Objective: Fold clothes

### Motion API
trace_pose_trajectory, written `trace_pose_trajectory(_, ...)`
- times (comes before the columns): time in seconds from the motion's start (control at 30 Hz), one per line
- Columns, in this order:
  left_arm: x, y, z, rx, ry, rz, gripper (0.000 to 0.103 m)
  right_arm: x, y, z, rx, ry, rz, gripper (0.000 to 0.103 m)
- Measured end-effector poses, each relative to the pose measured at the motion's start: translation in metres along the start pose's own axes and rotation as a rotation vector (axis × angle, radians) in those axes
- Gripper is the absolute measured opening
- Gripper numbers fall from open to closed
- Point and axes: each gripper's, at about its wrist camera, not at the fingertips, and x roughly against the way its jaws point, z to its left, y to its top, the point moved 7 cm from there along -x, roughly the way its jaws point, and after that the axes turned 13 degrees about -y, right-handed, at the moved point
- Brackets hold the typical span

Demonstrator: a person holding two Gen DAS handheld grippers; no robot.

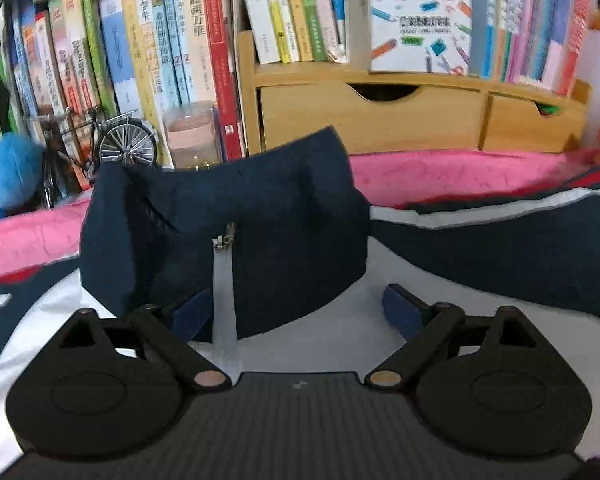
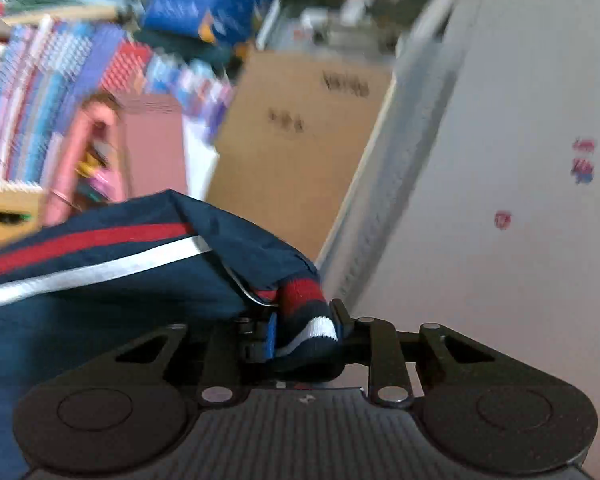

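Navy jacket [image 1: 260, 216] collar upright between spread left jaws, right jaws clamping striped cuff [image 2: 308, 328], bookshelf [image 1: 180, 40] behind

A home study or child's bedroom: packed children's books [image 1: 172, 36] stand above a wooden drawer organiser [image 1: 380, 120], with a model bicycle [image 1: 112, 140] left of it and a cardboard box [image 2: 300, 140] nearby.

1. The jacket [image 1: 480, 240] lies on the mat [image 1: 440, 176], its collar [image 1: 228, 232] standing near the middle.
2. Behind the mat, books [image 1: 160, 40] stand far left, with the model bicycle [image 1: 112, 144] before them.
3. The drawer unit [image 1: 380, 120] sits far right.
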Motion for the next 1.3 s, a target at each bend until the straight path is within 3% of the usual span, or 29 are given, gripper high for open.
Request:
trace_pose_trajectory(0.07,0.002,-0.001,-0.001,-0.021,-0.007,0.004,0.095,-0.010,-0.013,0.007,0.010,0.027,0.100,0.040)
trace_pose_trajectory(0.1,0.005,-0.002,-0.001,-0.032,-0.018,0.007,0.095,-0.010,-0.020,0.011,0.018,0.036,0.133,0.053)
trace_pose_trajectory(0.13,0.011,-0.003,-0.001,-0.041,-0.043,0.013,0.095,-0.009,-0.027,0.015,0.027,0.046,0.166,0.074)
trace_pose_trajectory(0.2,0.030,-0.007,0.003,-0.035,-0.100,0.021,0.095,0.019,-0.031,0.026,0.048,0.075,0.092,0.100)
trace_pose_trajectory(0.3,0.076,-0.018,0.021,-0.004,-0.164,0.011,0.095,0.083,-0.030,0.053,0.081,0.205,-0.054,0.103)
trace_pose_trajectory(0.37,0.110,-0.027,0.042,-0.008,-0.152,-0.015,0.095,0.130,-0.029,0.090,0.088,0.404,-0.096,0.103)
trace_pose_trajectory(0.4,0.126,-0.032,0.055,-0.018,-0.128,-0.029,0.096,0.155,-0.030,0.109,0.089,0.517,-0.110,0.103)
trace_pose_trajectory(0.5,0.160,-0.051,0.104,-0.076,0.036,-0.039,0.096,0.227,-0.037,0.182,0.129,0.864,-0.058,0.103)
trace_pose_trajectory(0.53,0.167,-0.058,0.121,-0.092,0.101,-0.031,0.096,0.248,-0.043,0.208,0.167,0.936,-0.041,0.103)
trace_pose_trajectory(0.6,0.179,-0.075,0.158,-0.107,0.244,0.000,0.096,0.289,-0.054,0.261,0.249,1.072,-0.006,0.102)
trace_pose_trajectory(0.73,0.200,-0.106,0.229,-0.133,0.498,0.054,0.097,0.370,-0.088,0.337,0.416,1.180,-0.020,0.101)
trace_pose_trajectory(0.87,0.245,-0.121,0.289,0.057,0.560,0.016,0.091,0.417,-0.102,0.383,0.493,1.228,-0.011,0.102)
trace_pose_trajectory(1.03,0.305,-0.126,0.341,0.382,0.443,-0.195,0.097,0.431,-0.106,0.400,0.436,1.235,-0.048,0.103)
trace_pose_trajectory(1.17,0.314,-0.134,0.389,0.630,0.461,-0.266,0.098,0.427,-0.104,0.402,0.417,1.239,-0.053,0.103)
trace_pose_trajectory(1.3,0.300,-0.146,0.421,0.864,0.383,-0.332,0.098,0.426,-0.105,0.406,0.418,1.238,-0.055,0.103)
